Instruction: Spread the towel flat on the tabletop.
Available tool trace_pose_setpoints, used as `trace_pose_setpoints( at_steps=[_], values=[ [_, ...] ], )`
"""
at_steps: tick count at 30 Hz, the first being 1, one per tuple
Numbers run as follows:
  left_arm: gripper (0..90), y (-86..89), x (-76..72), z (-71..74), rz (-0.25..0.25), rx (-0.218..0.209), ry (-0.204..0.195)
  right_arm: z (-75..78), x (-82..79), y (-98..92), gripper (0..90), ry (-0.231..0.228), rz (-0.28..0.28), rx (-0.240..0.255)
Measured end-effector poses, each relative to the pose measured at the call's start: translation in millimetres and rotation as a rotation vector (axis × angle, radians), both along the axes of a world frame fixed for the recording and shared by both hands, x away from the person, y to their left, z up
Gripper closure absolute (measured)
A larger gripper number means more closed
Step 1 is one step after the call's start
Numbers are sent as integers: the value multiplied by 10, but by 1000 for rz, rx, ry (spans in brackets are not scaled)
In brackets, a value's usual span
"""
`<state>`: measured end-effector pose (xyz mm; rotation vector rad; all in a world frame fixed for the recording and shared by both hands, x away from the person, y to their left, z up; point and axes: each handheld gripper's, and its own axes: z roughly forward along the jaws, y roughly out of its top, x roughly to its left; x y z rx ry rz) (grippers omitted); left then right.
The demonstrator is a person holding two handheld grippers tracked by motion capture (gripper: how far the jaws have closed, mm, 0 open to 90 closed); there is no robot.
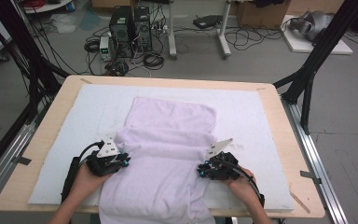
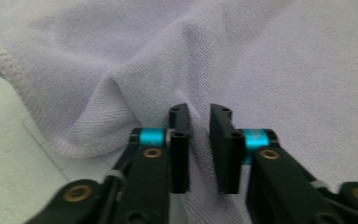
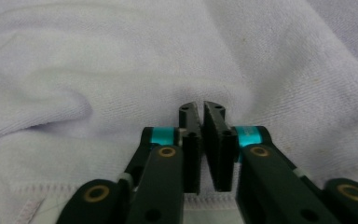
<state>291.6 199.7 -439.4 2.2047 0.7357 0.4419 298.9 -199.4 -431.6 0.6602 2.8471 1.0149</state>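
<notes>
A pale lilac towel (image 1: 168, 135) lies rumpled on the white mat (image 1: 249, 109), and its near end hangs over the table's front edge. My left gripper (image 1: 126, 161) is at the towel's left edge. In the left gripper view its jaws (image 2: 199, 113) are nearly together, with a raised fold of the towel (image 2: 265, 56) pinched between them. My right gripper (image 1: 201, 169) is at the towel's right edge. In the right gripper view it (image 3: 201, 108) is shut on the towel (image 3: 121, 60) just above the hem.
The wooden table (image 1: 51, 126) shows as a border around the mat. Black frame posts (image 1: 314, 51) stand at both far corners, and a metal rail (image 1: 314, 158) runs along the right side. Computer towers (image 1: 130, 30) and cables sit on the floor beyond.
</notes>
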Motion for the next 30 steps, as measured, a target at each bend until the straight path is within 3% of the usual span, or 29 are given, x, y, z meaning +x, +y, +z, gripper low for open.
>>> trace_pose_setpoints(
  at_steps=[4,9,11,14,17,21,24,27,30],
  values=[
    [867,38,-14,55,22,-26,-26,122,28,68,873,-67,-4,-78],
    [868,66,8,180,66,-69,-83,374,213,67,870,-124,-54,-72],
    [866,63,62,166,85,-71,-75,335,313,97,857,-130,-73,-105],
    [840,46,120,102,99,-51,-35,120,455,152,833,-88,-83,-173],
    [681,77,96,116,106,-64,-33,137,480,79,726,-82,-105,-108],
    [569,146,23,215,105,-109,-60,300,318,4,644,-136,-108,-72],
    [546,162,-74,265,69,-117,-70,391,115,-54,640,-180,-82,-24],
    [533,150,-182,246,37,-112,-65,384,-85,-117,643,-180,-63,15],
    [529,133,-273,174,-3,-94,-46,263,-238,-153,652,-143,-32,32]
  ],
)
